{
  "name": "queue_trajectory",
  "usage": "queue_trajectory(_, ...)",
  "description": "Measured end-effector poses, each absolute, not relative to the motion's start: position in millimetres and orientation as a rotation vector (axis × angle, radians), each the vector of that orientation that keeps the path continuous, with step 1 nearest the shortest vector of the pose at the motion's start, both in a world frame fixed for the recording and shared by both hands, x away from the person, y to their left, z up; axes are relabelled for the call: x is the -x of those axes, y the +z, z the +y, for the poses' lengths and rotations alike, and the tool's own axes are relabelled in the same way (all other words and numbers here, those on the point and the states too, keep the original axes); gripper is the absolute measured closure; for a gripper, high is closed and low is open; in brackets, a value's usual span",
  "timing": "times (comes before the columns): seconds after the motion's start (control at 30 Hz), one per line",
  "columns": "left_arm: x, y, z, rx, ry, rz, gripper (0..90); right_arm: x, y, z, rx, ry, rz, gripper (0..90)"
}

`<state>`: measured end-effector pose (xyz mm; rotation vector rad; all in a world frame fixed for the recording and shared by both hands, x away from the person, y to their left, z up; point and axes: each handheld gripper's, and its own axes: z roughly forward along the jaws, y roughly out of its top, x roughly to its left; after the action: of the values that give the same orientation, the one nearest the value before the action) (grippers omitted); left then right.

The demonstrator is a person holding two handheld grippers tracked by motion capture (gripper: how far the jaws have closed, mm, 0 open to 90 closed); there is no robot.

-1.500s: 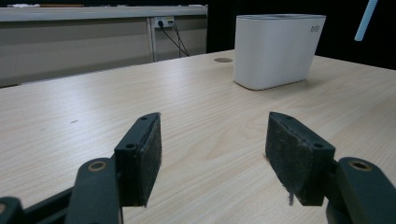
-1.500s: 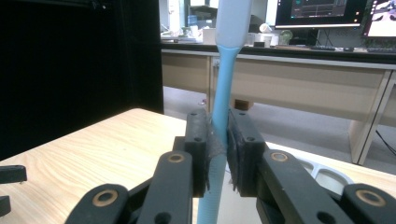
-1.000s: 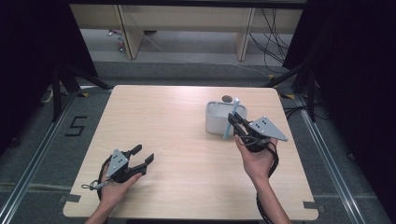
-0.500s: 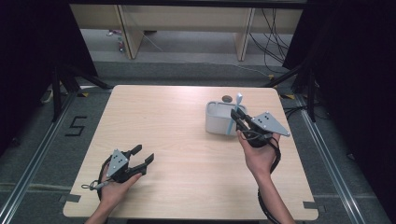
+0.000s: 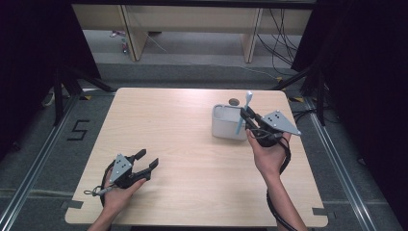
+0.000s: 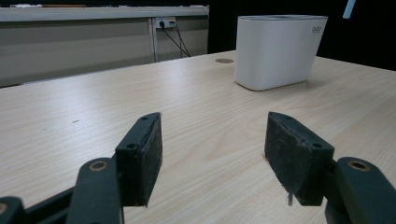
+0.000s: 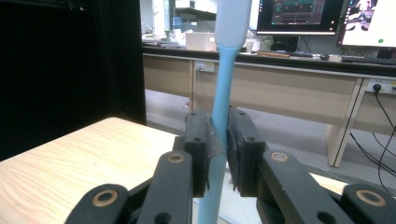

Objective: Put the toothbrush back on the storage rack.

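The left tool (image 5: 144, 163) rests low on the desk (image 5: 192, 192) at its near left, jaws wide and empty, well apart from the work; the left gripper view looks between its pads (image 6: 142, 158) toward the white holder (image 6: 278, 51) across bare wood. It poses little risk where it lies.

Farther back on the right, the right tool (image 5: 250, 122) has its jaws narrow, pinched on the light blue toothbrush (image 5: 242, 118), which stands nearly upright beside the holder's (image 5: 226, 130) right end, its head (image 5: 248, 96) above the rim. In the right gripper view the pads (image 7: 198, 149) clamp the thin handle (image 7: 219, 121) about midway, with the stem running on below them.

The likely trouble is in that grip. The handle is slim and round, and the pads hold a short stretch of it, so it could pivot or slide if the lower end knocks the holder's wall. A tilted brush could miss the opening and catch the rim; a push there might shove or tip the light holder. Letting go too high, I judge, could bounce the brush out onto the desk.
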<state>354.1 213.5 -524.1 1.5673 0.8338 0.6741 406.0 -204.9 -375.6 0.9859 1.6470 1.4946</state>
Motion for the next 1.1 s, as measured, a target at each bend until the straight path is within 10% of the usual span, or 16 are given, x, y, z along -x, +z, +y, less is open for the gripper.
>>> queue_trajectory(1.1, -353.8, -524.3, 214.3, -1.556, 0.676, 0.836, 36.4, -432.1, -364.3, -208.2, -1.008, 1.455, 1.618, 79.4)
